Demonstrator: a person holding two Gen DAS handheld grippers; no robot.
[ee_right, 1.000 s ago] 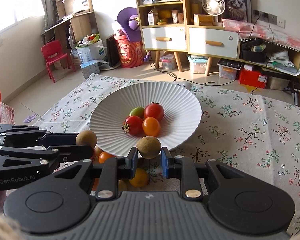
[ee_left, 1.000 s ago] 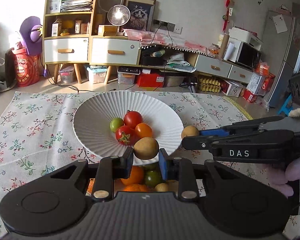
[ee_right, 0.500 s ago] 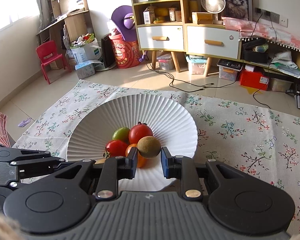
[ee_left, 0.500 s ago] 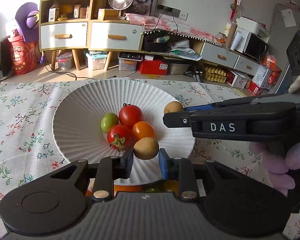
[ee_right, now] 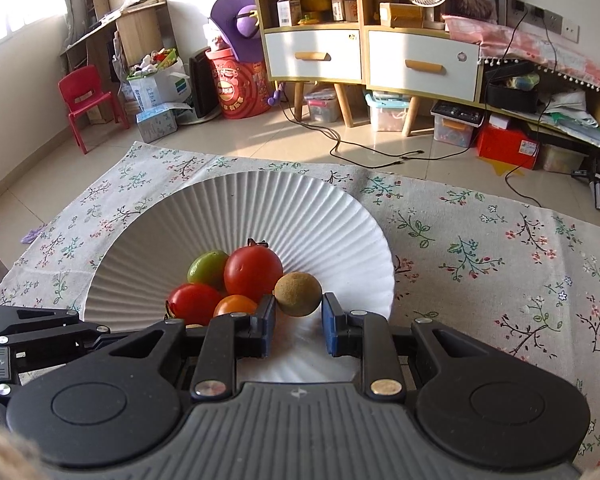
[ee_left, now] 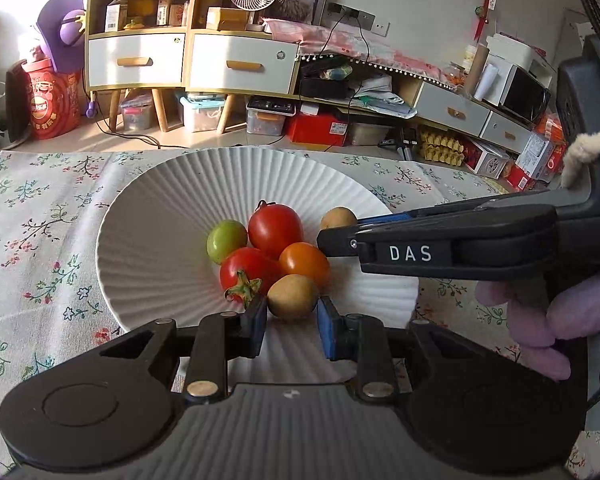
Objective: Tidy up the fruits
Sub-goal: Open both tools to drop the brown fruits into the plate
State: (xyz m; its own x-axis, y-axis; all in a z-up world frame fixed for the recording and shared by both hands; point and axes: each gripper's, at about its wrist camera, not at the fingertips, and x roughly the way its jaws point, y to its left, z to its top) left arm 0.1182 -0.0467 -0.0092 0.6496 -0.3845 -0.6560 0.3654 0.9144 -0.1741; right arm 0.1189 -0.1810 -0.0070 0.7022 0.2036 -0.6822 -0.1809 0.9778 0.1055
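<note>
Both grippers pinch fruit: left gripper (ee_left: 292,314) clamps a small round brown fruit (ee_left: 293,297), right gripper (ee_right: 298,312) another brown fruit (ee_right: 298,294), over the ribbed white plate (ee_left: 148,216)'s 6 o'clock rim. Red, orange and green tomatoes (ee_left: 275,230) cluster at 12 o'clock, floral cloth (ee_left: 40,216) around.

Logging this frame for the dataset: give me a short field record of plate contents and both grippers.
plate: white, ribbed, on floral cloth
fruit on plate: green tomato, two red tomatoes, orange tomato
left gripper: shut on brown fruit, over plate
right gripper: shut on second brown fruit, over plate
</note>
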